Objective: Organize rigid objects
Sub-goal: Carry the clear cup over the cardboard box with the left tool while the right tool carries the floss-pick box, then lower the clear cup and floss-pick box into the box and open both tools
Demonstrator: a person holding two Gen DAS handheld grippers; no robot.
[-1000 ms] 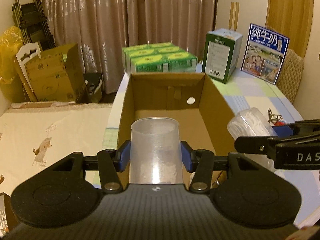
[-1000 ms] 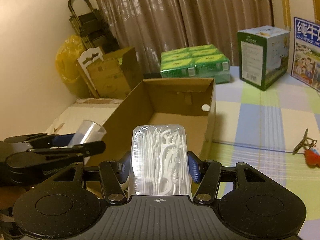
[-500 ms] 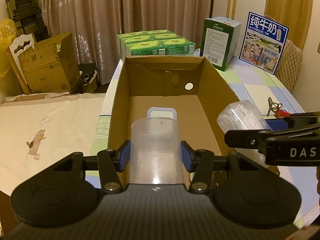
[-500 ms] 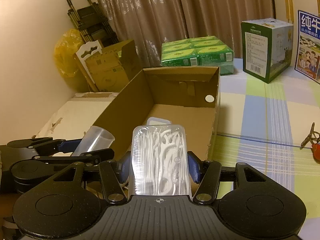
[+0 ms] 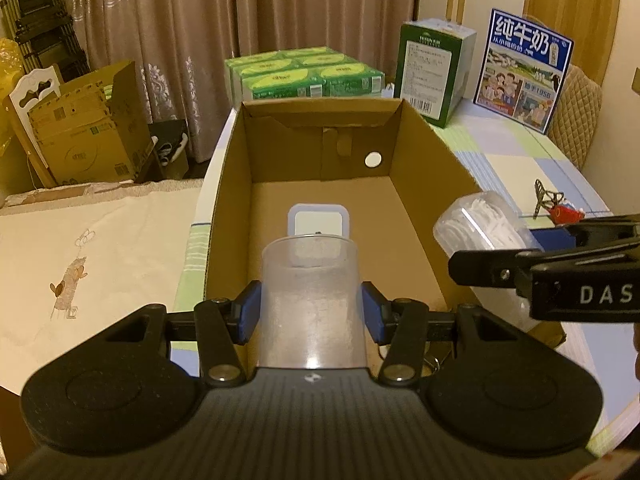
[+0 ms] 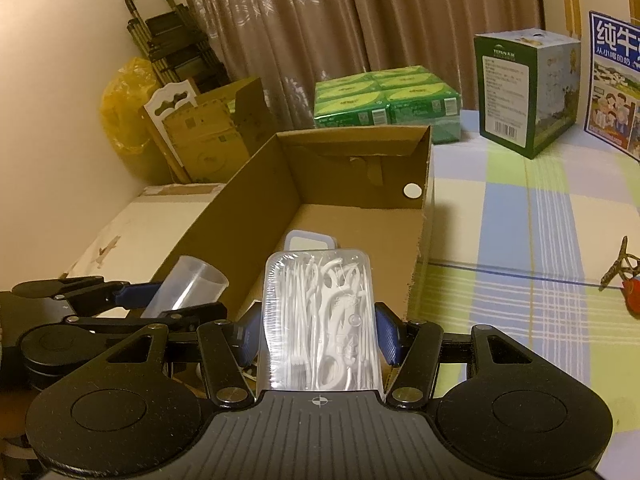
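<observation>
Translucent plastic cup pinched between the blue pads of the left tongs, held tilted, mouth forward, over the near end of the open cardboard box. Right tongs clamp a clear flat case of floss picks, also above the near end of the box, beside the cup. One item already lies on the box floor: a small white lidded container with a bluish rim. Box stands on a worktop with a checked cloth.

Risks, as judged from here:
- Both tongs crowd the same near end. Lowering together could knock one tool against the other and jar a grip.
- Cup is smooth and tapered, gripped on its wall; it may slide out forward if the tilt grows, and roll on landing.
- Released from height, either item could strike the white container or bounce off the box wall.
- Floss case is held by its narrow edges; a twist could pop it loose.

Hard to make out:
- Near wall and near floor of the box are hidden behind the tongs in both views.
- Cup's base is hidden.
- Small red and dark object on the cloth, right of the box; unidentifiable.
</observation>
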